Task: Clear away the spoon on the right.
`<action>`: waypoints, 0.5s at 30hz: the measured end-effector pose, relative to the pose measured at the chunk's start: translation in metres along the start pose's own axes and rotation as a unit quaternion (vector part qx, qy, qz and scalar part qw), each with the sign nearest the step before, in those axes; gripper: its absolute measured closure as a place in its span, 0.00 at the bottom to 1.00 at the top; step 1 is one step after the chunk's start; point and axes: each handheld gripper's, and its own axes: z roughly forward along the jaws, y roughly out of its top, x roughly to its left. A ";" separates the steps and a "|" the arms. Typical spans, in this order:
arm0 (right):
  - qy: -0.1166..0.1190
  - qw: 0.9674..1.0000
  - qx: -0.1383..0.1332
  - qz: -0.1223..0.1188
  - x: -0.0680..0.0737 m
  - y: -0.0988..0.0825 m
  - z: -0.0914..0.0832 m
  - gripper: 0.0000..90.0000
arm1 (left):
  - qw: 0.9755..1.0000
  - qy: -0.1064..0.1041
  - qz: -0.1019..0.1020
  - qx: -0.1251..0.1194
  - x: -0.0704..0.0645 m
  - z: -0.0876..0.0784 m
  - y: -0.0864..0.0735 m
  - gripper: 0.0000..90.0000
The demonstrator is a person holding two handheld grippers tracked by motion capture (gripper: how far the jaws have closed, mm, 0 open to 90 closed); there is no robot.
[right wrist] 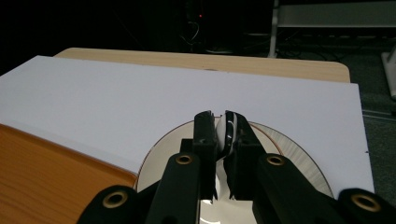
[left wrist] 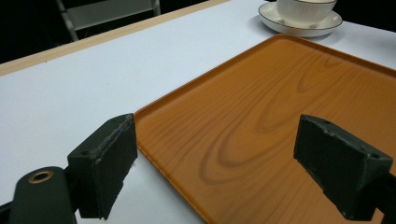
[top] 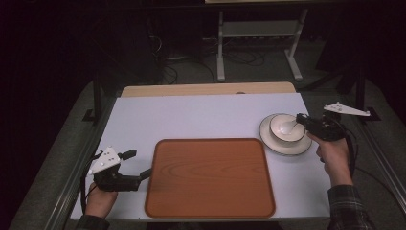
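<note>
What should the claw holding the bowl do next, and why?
Probably lift the bowl gently straight up off its saucer. The right claw is pinched shut on the bowl's rim, so the grip looks made. The wooden tray beside it lies bare, and the left claw waits open at its corner.

Table (top: 201, 115) bears tray (top: 210, 177), plate (top: 268, 139).

I am seeing two black handheld grippers. The left gripper (top: 143, 173) is wearing a pale grey three-cornered plate dotted with dark screw heads, and its thick block pads (left wrist: 105, 161) are showing a lighter layered edge. The right gripper (right wrist: 220, 133) is showing brass-ringed rivets along its arms, a black cable trailing behind, and a dark plaid sleeve (top: 347, 207).
</note>
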 end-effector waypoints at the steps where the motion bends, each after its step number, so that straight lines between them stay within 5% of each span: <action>1: 0.000 1.000 0.000 0.000 0.000 0.000 0.000 0.92 | 1.000 0.000 0.000 0.000 0.000 0.000 0.000 0.14; 15: 0.006 0.999 -0.015 -0.039 0.018 0.020 -0.019 0.92 | 1.000 0.000 0.000 0.000 0.000 0.000 0.000 0.14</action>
